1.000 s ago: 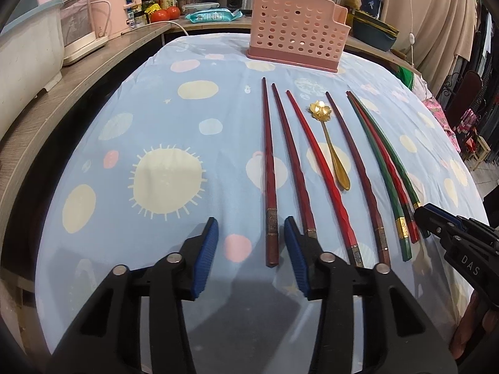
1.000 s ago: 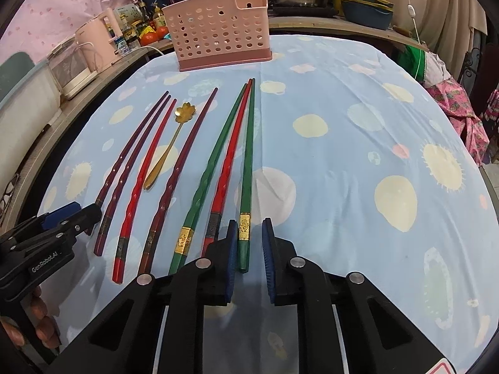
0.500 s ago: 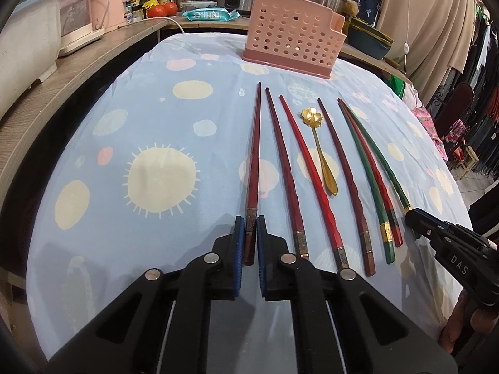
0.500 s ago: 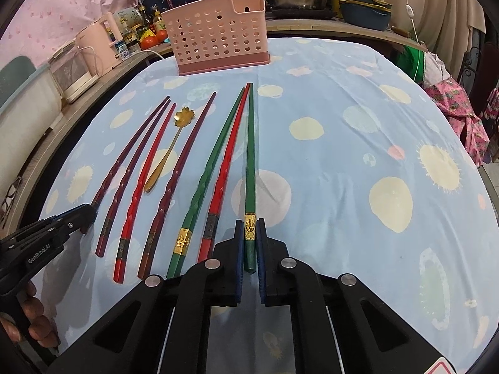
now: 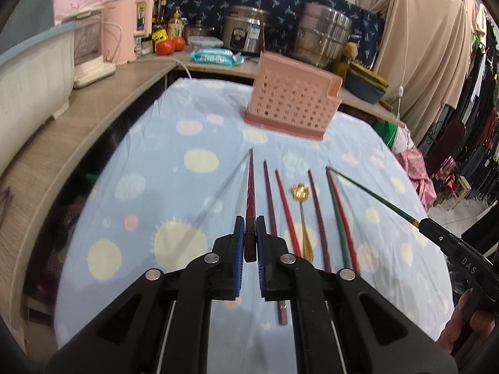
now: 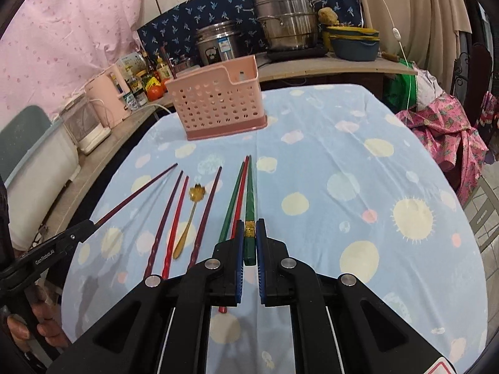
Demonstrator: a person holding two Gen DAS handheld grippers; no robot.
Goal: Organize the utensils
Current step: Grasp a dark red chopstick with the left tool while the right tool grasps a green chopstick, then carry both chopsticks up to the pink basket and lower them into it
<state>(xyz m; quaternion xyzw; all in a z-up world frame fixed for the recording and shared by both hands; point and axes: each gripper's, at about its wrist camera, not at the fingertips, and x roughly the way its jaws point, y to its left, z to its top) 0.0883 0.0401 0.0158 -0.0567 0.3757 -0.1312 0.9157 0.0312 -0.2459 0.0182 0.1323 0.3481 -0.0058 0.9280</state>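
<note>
My left gripper is shut on the thick end of a dark red chopstick, which is lifted off the cloth and points toward the pink perforated utensil holder. My right gripper is shut on a green chopstick with a gold band, also raised. In the left wrist view that green chopstick slants up at the right. Several red, maroon and green chopsticks and a gold flower-shaped spoon still lie side by side on the cloth. The holder stands at the table's far end.
The table wears a light blue cloth with pale spots. A wooden counter runs along the left and back with a pink kettle, tomatoes, a rice cooker and steel pots. Clothes hang at the right.
Both grippers closed on the thick ends of their chopsticks, the left from wide open, then rose, lifting the dark red and the green chopstick off the cloth. The view tilted up toward the holder.
</note>
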